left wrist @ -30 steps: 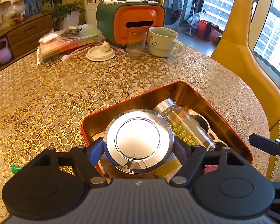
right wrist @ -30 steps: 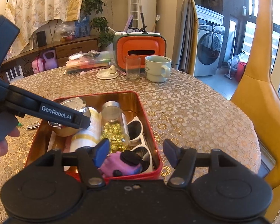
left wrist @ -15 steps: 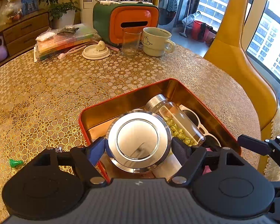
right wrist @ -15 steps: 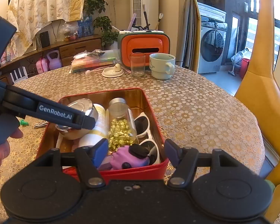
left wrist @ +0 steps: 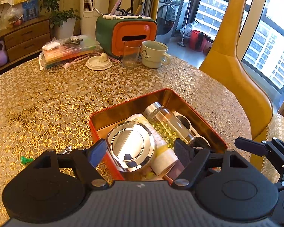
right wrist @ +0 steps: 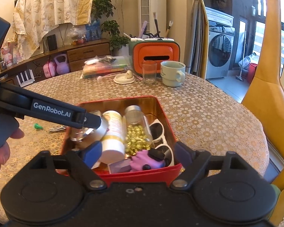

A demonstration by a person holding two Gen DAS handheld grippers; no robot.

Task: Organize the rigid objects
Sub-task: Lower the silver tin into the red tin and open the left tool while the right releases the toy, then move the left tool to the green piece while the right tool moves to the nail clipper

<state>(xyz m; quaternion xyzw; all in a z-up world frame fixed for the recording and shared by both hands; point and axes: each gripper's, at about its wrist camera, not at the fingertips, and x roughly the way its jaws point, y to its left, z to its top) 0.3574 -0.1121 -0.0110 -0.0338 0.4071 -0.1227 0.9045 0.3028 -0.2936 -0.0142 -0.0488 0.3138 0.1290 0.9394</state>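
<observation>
A red tin box (left wrist: 198,111) (right wrist: 161,109) sits on the gold-patterned table. In it lie a shiny round metal tin (left wrist: 131,145), a white tube (right wrist: 112,132), a glass bottle of yellow beads (left wrist: 168,123) (right wrist: 136,130), white sunglasses (right wrist: 159,132) and a purple toy (right wrist: 143,160). My left gripper (left wrist: 140,149) is open, its fingers apart on either side of the metal tin, which rests in the box's left part. My right gripper (right wrist: 137,152) is open and empty above the box's near edge.
At the table's far side stand an orange-green box (left wrist: 126,34), a clear glass (left wrist: 130,54), a pale mug (left wrist: 154,54), a white lid (left wrist: 98,63) and stacked cases (left wrist: 66,51). A green piece (left wrist: 26,159) and a metal clip (right wrist: 57,128) lie left of the box. A yellow chair (left wrist: 236,71) is at the right.
My left gripper has opened and let the metal tin go into the box. It has drawn back a little. My right gripper has shifted slightly nearer the box.
</observation>
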